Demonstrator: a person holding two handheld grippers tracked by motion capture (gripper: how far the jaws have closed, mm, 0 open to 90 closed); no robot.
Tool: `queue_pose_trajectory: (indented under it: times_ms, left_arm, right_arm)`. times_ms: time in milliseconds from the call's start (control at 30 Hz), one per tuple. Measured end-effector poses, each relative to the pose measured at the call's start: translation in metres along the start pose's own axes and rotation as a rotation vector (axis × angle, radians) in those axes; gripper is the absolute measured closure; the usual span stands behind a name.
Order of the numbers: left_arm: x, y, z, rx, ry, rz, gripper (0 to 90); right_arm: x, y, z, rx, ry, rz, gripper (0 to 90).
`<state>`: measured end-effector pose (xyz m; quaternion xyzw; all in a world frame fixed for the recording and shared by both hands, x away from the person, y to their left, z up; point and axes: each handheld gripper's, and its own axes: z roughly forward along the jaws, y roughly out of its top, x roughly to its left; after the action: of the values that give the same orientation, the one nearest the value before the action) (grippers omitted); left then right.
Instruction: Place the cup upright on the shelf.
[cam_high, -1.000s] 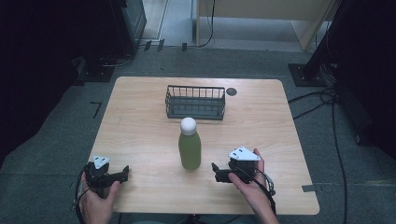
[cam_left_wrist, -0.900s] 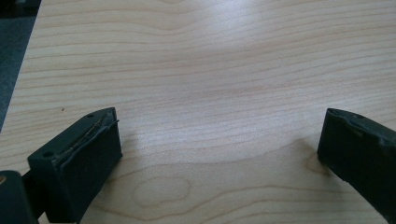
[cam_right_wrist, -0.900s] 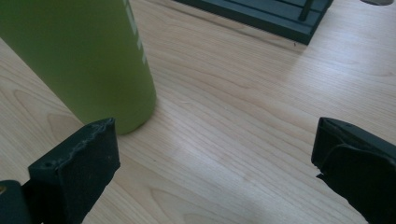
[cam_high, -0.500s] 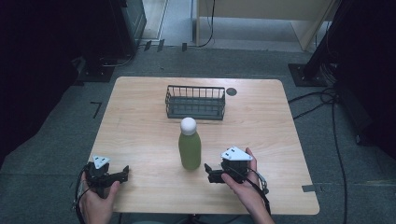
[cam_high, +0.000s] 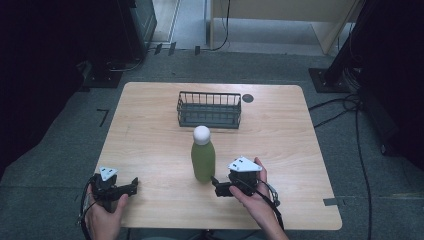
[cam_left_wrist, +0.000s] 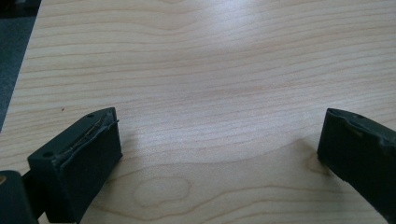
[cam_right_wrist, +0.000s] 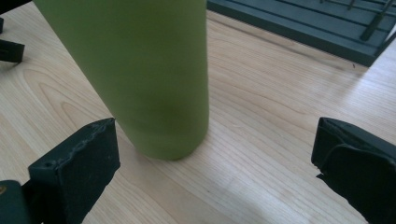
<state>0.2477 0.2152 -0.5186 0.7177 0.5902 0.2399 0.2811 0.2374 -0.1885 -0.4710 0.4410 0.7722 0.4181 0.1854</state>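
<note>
The right gripper (cam_high: 218, 186) is held wide open, empty, just beside the upright green bottle (cam_high: 203, 159); the left gripper (cam_high: 131, 187), well apart from it, is likewise spread wide and empty

Dim surroundings, soft overhead glare on table (cam_left_wrist: 224, 51), perhaps slight blur.

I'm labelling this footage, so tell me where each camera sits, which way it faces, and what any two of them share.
High view: fixed above the person's side, looking forward and down on the table; both forearms, the left gripper and right gripper show.
Left gripper view: rides the left gripper, looking along its open jaws at bare wood.
Right gripper view: rides the right gripper, facing the green bottle between its open jaws, with the wire basket behind.
Shared: the high and right gripper views both show the bottle and basket.
</note>
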Motion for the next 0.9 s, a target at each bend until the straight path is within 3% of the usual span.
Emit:
queue_pose_trajectory:
  times_ms: [667, 900]
  left_arm:
    - [0.000, 0.000, 0.000, 0.000, -0.001, 0.000, 0.0]
    - [0.000, 0.000, 0.000, 0.000, 0.000, 0.000, 0.0]
  right_arm:
    - [0.020, 0.010, 0.015, -0.030, 0.065, 0.002, 0.7]
    - [0.025, 0.015, 0.019, -0.070, 0.096, 0.025, 5.4]
